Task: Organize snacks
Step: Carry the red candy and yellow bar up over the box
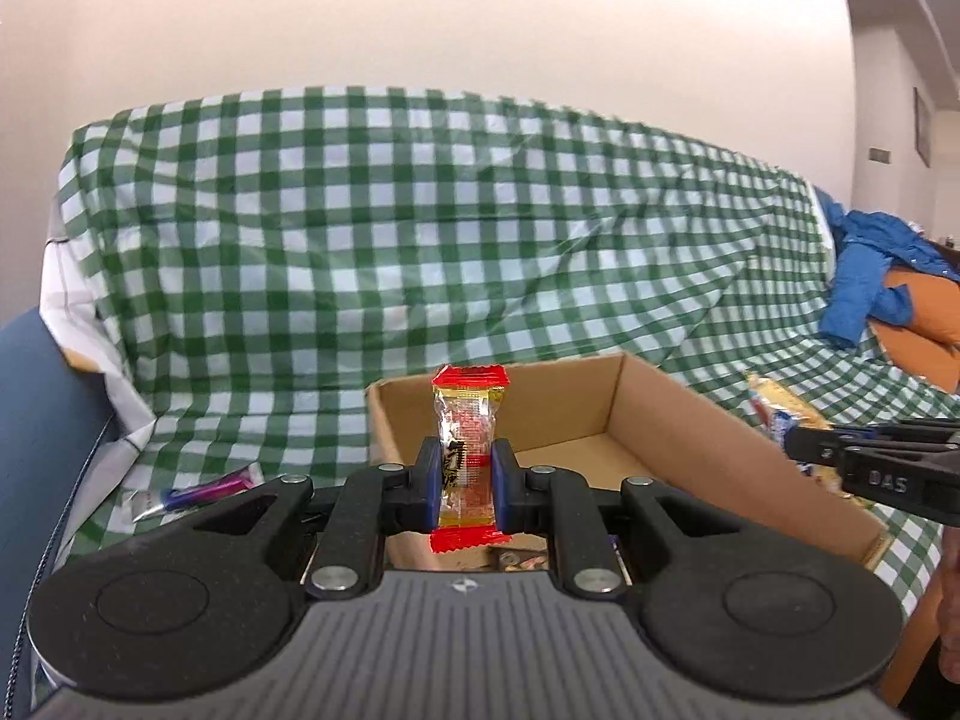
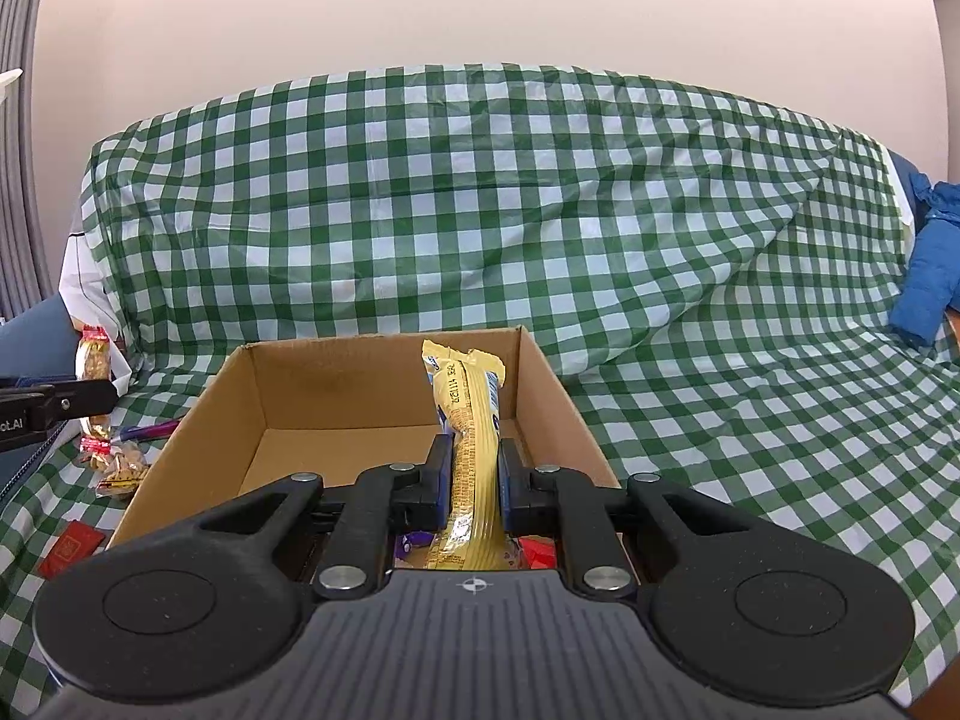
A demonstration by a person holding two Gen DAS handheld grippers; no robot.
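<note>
The left gripper (image 1: 462, 480) is clamped on a small clear sweet packet with red crimped ends (image 1: 468, 444), held upright, probably so it drops cleanly into the open brown cardboard box (image 1: 690, 420) at twelve o'clock. The right gripper (image 2: 474, 480), tilted slightly downward over the box, pinches a long yellow foil snack bar (image 2: 471, 420).

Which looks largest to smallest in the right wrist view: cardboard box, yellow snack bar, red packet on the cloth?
1. Cardboard box.
2. Yellow snack bar, though it is held near the camera, which enlarges it.
3. Red packet, smallest as seen.
</note>
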